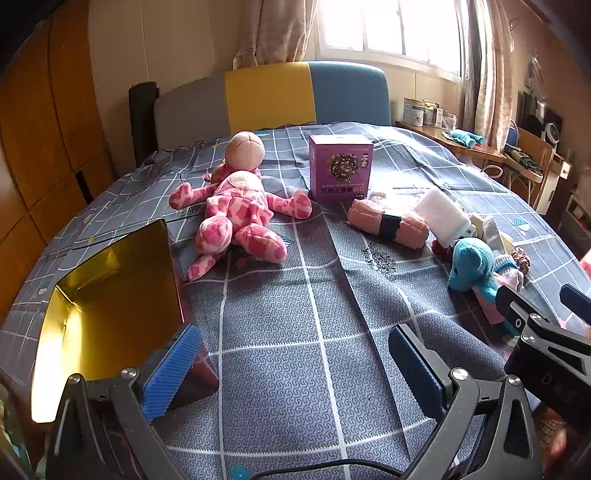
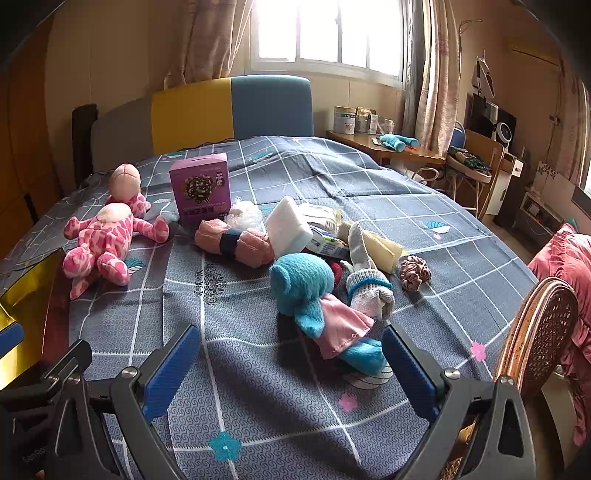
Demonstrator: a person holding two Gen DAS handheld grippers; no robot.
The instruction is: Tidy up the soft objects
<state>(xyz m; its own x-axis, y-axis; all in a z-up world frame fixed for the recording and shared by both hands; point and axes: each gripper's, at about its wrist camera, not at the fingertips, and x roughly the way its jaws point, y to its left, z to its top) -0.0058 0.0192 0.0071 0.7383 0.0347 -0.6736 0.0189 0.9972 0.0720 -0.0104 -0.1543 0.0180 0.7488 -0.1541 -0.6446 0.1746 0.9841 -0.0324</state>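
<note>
A bedroom bed, spread with a grey-blue grid-patterned cover, carries a scatter of soft things under bright window light. The left claw and the right claw both hang above the near edge of the bed with blue pads spread wide apart, holding nothing. A pink spotted plush toy lies sprawled toward the left, near an open gold-lined box at the bed's left edge. Behind the plush toy stands a purple carton, upright. To its right lies a rolled pink towel with a dark band, touching a heap that includes a white folded cloth, a blue plush toy in a pink skirt, a grey-and-white sock and a brown scrunchie. The blue plush toy lies just ahead of the right claw. A headboard in grey, yellow and blue backs the bed; beyond it, a wooden side surface holds tins and another blue toy, beside pale curtains. A cane-backed chair stands at the right.
</note>
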